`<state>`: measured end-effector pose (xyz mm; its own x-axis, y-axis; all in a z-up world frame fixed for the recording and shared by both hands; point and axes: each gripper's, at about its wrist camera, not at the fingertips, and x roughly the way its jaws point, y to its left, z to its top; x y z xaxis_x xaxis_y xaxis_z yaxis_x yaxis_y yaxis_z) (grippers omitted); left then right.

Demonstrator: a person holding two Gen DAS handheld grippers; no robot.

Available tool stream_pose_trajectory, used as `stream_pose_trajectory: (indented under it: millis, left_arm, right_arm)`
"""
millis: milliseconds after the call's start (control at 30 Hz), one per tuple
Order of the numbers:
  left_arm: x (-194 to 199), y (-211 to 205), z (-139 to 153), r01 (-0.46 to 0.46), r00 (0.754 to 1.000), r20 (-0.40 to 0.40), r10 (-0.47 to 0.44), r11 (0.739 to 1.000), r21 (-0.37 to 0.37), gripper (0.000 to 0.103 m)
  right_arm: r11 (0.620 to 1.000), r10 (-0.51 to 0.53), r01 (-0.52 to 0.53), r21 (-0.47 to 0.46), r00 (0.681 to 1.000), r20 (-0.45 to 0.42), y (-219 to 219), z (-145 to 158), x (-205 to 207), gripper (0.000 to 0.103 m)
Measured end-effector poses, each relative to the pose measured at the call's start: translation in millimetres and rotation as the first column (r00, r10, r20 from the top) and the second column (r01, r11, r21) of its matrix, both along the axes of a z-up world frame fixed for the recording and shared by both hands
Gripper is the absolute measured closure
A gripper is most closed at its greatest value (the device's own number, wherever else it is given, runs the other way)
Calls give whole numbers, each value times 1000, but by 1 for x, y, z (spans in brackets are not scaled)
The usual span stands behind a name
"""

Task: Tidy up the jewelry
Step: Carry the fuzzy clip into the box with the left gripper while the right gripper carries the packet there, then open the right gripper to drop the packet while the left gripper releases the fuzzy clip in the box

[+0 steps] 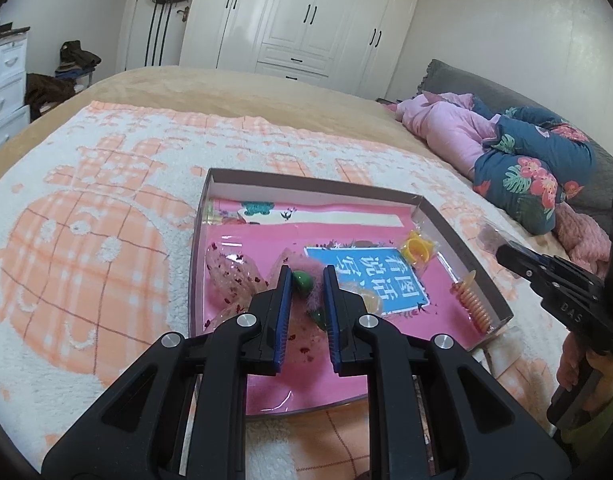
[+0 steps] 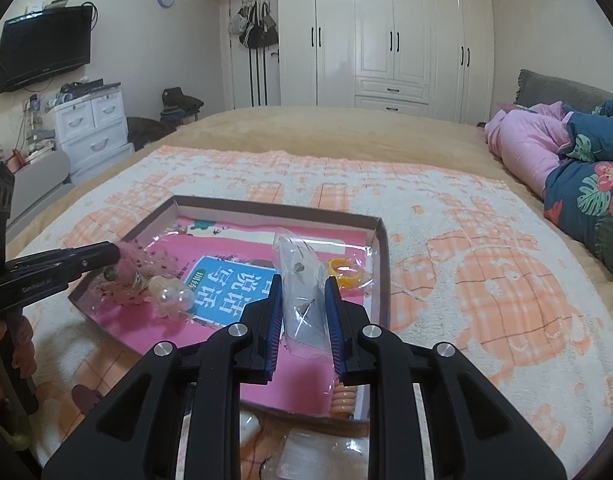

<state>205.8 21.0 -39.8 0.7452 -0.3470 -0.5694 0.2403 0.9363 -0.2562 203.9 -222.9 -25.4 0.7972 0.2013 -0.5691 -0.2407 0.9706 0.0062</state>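
Over the tray (image 1: 462, 236) on a towel-covered bed (image 2: 486, 248), the left gripper (image 1: 306, 276) clamps a pink fuzzy hairpiece (image 1: 312, 280) and the right gripper (image 2: 304, 288) clamps a clear bag (image 2: 300, 280).

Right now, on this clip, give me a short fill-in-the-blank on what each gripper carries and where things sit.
1. The right gripper holds a clear plastic ____.
2. The left gripper grips a fuzzy pink piece with a ____ bead.
3. The yellow ring lies inside the shallow ____.
4. The tray rests on a patterned ____.

Missing: bag; green; tray; blanket
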Motion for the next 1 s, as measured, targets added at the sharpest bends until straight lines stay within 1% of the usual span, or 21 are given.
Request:
stream_pose_trajectory:
  millis: [133, 367, 567, 733, 833, 867, 900, 967, 1000]
  left_arm:
    - [2, 2, -3, 7, 1000, -1, -7, 1000, -7, 93]
    - [4, 6, -7, -8, 1000, -19, 7, 1000, -13, 93]
    - [7, 14, -15, -26, 998, -50, 24, 999, -23, 93]
    - [7, 15, -19, -23, 998, -60, 21, 1000, -21, 93]
    - [5, 13, -20, -8, 998, -64, 7, 1000, -16, 93]
    - [6, 12, -20, -3, 998, -65, 2, 1000, -15, 93]
    - [6, 11, -20, 1, 998, -66, -2, 1000, -13, 93]
    - [5, 9, -21, 17, 997, -69, -18, 1000, -14, 93]
    - [5, 7, -22, 23, 997, -71, -24, 1000, -14, 93]
  right_arm:
    - [1000, -7, 7, 4, 999, -53, 4, -12, 12, 83]
    - [1000, -13, 15, 13, 993, -117, 15, -27, 29, 83]
    - [1000, -19, 18, -2, 990, -138, 21, -34, 34, 83]
    - [999, -35, 35, -2, 985, -166, 22, -39, 38, 80]
    - [1000, -27, 28, 2, 986, -164, 23, -39, 38, 79]
    - [1000, -22, 25, 11, 986, -164, 22, -38, 37, 77]
    - [999, -23, 27, 20, 987, -161, 21, -38, 35, 71]
    - [999, -24, 30, 35, 989, -149, 18, -35, 30, 61]
    - [999, -24, 30, 38, 990, -142, 17, -34, 27, 58]
